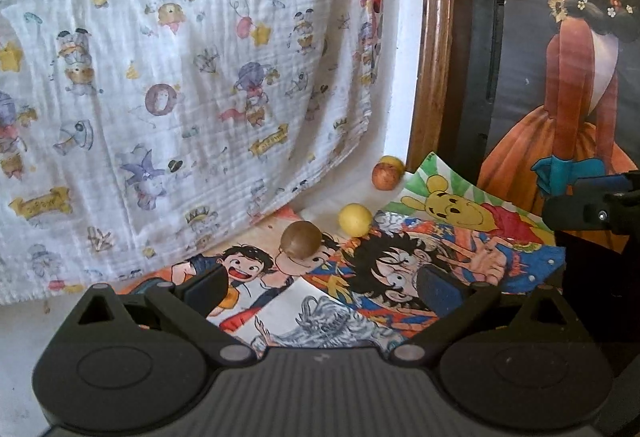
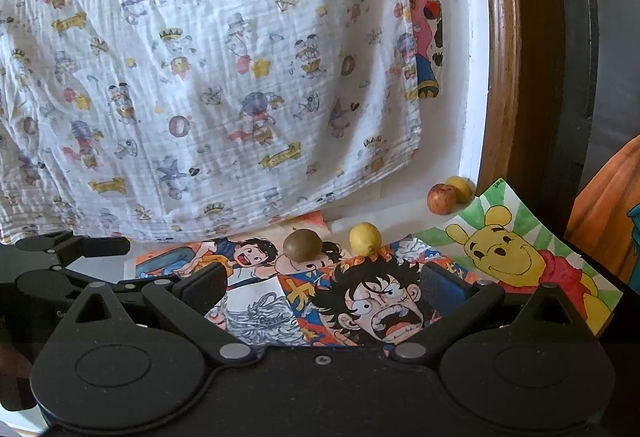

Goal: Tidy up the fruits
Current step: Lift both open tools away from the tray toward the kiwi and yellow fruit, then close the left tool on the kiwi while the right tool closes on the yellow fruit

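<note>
Fruits lie ahead of both my grippers: a brown round fruit sits on the cartoon drawings spread over the surface, with a yellow fruit just beside it to the right at the drawings' far edge. Further back, by the wooden frame, a reddish apple touches a second yellow fruit behind it.

My left gripper is held low and level over the drawings, fingers wide apart with nothing between them, pointed toward the brown fruit. My right gripper sits in much the same pose just beside it, equally spread and empty, looking at the same brown fruit and yellow fruit. Each gripper shows at the edge of the other's view. A printed white cloth hangs behind the surface.
</note>
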`<state>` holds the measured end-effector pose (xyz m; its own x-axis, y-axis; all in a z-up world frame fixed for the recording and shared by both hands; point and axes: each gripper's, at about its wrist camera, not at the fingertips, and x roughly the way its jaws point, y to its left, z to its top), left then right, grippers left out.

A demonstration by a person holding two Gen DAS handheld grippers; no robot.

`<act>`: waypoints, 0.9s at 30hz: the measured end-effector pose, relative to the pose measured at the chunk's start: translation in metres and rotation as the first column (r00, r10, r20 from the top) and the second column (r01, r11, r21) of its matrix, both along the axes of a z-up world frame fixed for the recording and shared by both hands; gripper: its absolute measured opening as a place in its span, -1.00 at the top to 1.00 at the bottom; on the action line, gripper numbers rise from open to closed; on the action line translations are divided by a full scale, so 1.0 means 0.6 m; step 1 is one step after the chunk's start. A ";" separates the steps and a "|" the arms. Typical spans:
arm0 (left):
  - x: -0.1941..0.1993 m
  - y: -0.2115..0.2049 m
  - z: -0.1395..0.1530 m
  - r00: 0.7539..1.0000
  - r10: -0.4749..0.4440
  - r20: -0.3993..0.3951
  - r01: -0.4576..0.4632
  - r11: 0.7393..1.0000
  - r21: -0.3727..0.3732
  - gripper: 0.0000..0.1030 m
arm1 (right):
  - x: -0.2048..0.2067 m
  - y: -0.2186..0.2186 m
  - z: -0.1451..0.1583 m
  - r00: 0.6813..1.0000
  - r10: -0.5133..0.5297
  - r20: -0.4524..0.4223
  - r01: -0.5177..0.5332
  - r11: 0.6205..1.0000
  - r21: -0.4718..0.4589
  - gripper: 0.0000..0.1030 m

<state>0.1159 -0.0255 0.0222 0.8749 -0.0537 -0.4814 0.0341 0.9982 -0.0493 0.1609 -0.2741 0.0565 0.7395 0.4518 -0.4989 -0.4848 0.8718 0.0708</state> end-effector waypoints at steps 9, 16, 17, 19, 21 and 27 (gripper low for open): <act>0.095 0.009 -0.038 0.999 0.008 -0.035 -0.007 1.000 0.018 -0.99 | 0.094 0.017 -0.032 0.999 0.013 -0.036 -0.013 1.000 -0.018 -0.99; 0.169 0.012 -0.068 0.998 0.007 -0.054 -0.005 0.999 0.036 -0.99 | 0.169 0.038 -0.057 0.998 0.027 -0.064 -0.029 0.999 -0.040 -0.99; 0.177 0.012 -0.071 0.998 0.006 -0.057 -0.004 0.999 0.039 -0.99 | 0.178 0.040 -0.059 0.997 0.027 -0.066 -0.030 0.999 -0.043 -0.99; 0.192 0.013 -0.079 0.998 0.002 -0.064 0.001 0.999 0.043 -0.99 | 0.194 0.046 -0.062 0.997 0.030 -0.073 -0.034 0.998 -0.046 -0.99; 0.207 0.014 -0.087 0.998 -0.009 -0.070 0.011 0.999 0.041 -0.99 | 0.210 0.050 -0.065 0.996 0.033 -0.078 -0.037 0.998 -0.047 -0.99; 0.261 0.025 -0.117 0.994 -0.015 -0.109 0.017 1.000 0.024 -0.99 | 0.265 0.060 -0.080 0.994 0.026 -0.109 -0.032 0.998 -0.049 -0.99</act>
<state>0.2727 -0.0102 -0.0480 0.8165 -0.0542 -0.5748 0.0459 0.9985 -0.0289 0.3201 -0.2379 0.0083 0.6669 0.4447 -0.5979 -0.5018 0.8612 0.0808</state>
